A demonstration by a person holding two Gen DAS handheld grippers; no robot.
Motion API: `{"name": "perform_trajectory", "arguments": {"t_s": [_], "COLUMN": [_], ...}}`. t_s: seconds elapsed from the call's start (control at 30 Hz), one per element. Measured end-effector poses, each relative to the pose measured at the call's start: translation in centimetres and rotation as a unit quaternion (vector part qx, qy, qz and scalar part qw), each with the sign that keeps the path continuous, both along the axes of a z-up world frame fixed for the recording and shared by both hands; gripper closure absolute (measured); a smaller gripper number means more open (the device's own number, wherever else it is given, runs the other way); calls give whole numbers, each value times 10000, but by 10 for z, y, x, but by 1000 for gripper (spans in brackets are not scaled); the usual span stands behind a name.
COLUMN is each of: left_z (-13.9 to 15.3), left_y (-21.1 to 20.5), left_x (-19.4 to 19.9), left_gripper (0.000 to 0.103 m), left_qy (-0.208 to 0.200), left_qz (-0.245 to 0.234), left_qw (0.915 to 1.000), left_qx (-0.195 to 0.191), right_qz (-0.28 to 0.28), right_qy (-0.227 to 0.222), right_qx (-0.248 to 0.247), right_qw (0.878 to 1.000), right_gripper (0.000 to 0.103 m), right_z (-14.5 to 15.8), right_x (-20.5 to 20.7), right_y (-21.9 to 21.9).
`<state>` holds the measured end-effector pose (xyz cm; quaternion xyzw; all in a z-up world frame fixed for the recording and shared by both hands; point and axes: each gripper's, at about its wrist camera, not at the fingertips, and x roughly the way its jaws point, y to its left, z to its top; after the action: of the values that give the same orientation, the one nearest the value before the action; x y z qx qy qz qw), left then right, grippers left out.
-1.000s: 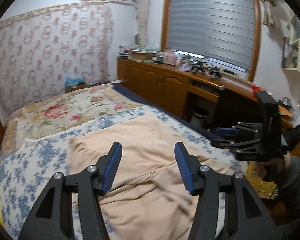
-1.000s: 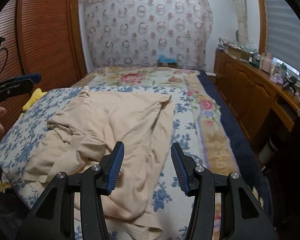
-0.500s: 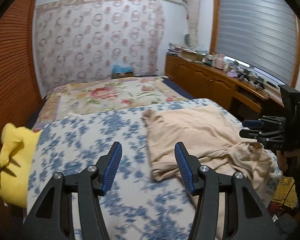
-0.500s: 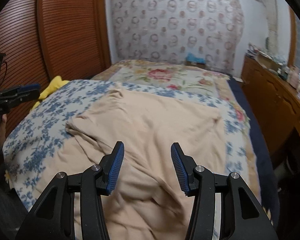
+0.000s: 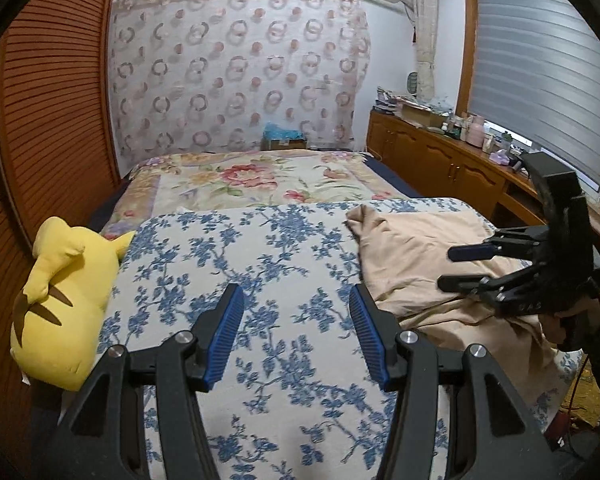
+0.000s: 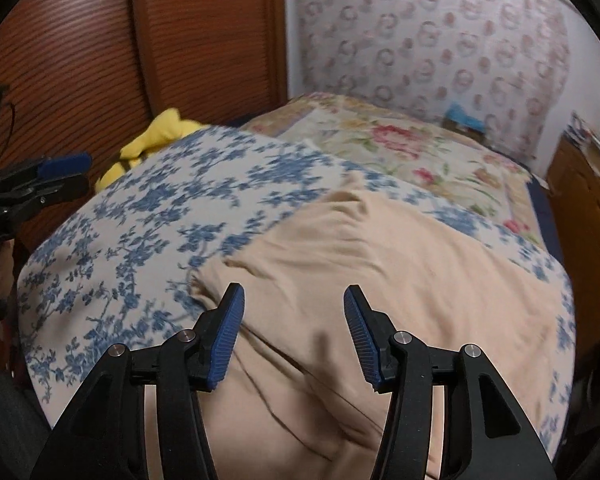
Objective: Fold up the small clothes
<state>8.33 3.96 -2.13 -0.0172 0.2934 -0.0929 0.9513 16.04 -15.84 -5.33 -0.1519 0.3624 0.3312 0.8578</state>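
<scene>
A beige garment lies rumpled on the blue-flowered bedspread. In the left wrist view my left gripper hangs open above bare bedspread, to the left of the garment, nothing between its blue pads. The right wrist view has my right gripper open over the garment's near part, its pads empty. The right gripper also shows at the right of the left wrist view, held by a hand above the garment. My left gripper appears at the left edge of the right wrist view.
A yellow plush toy lies at the bed's left side against a wooden slatted wall. A floral quilt covers the far half of the bed. A wooden counter with clutter runs along the right under a window blind.
Both views have swung left across the bed. The left gripper went from above the garment to above bare bedspread, with the plush toy now in sight. The right gripper came closer over the garment.
</scene>
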Motion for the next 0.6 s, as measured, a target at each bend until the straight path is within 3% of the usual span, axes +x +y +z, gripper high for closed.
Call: {"name": "perform_trajectory", "arguments": {"t_s": [0.27, 0.6], "left_z": [-8, -8], "left_y": [11, 17], "left_x": [-3, -6], "left_gripper": [49, 49], "left_qy": [38, -31], "left_qz": [82, 170], "left_qw": [10000, 9998], "left_qx": [-9, -44], "right_qz": [574, 538], "right_qy": [362, 448], "right_qx": [-342, -563], "right_qw": [9971, 9960], "right_gripper": [50, 50], "right_z": [-26, -44], "right_x": [1, 9], "right_y": [51, 59]}}
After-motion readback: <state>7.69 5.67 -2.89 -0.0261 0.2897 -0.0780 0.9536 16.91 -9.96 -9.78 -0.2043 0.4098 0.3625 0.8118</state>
